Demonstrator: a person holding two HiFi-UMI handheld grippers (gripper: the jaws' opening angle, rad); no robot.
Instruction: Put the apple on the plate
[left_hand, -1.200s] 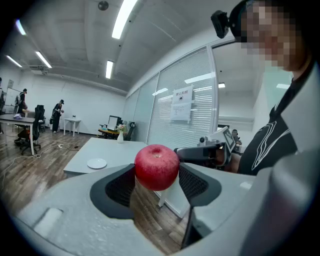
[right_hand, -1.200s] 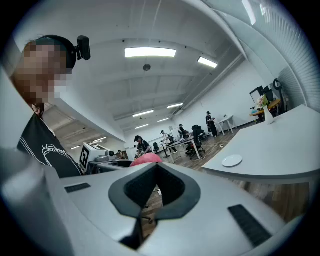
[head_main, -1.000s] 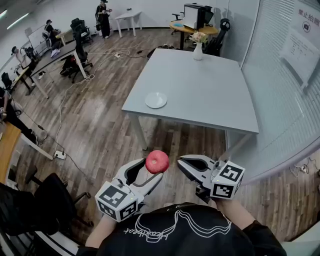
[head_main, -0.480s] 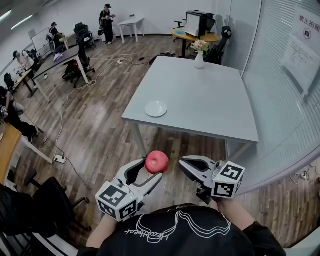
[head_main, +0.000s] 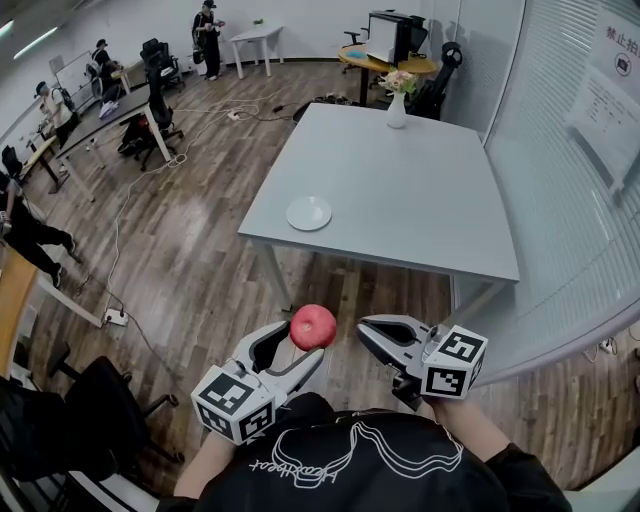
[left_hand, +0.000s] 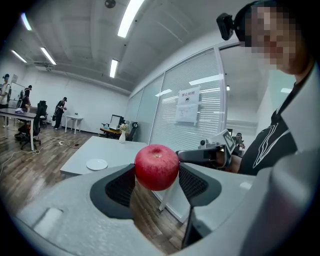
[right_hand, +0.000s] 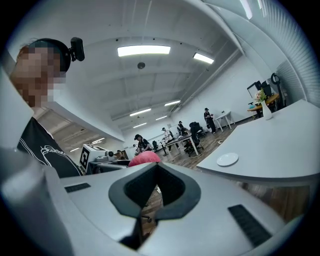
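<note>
Left tongs (head_main: 306, 344) clamp apple (head_main: 313, 326) | right tongs (head_main: 364, 328) closed, empty | plate (head_main: 308, 212) near table (head_main: 400, 190) edge, vase (head_main: 397, 108) far end

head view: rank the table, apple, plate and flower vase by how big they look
1. grey table, by far the largest
2. apple and white plate: they look about alike, and the apple is far nearer the camera, so no ranking
3. flower vase, the smallest

office, desks (head_main: 115, 108) w/ chairs (head_main: 160, 60), glass partition (head_main: 560, 170)
</note>
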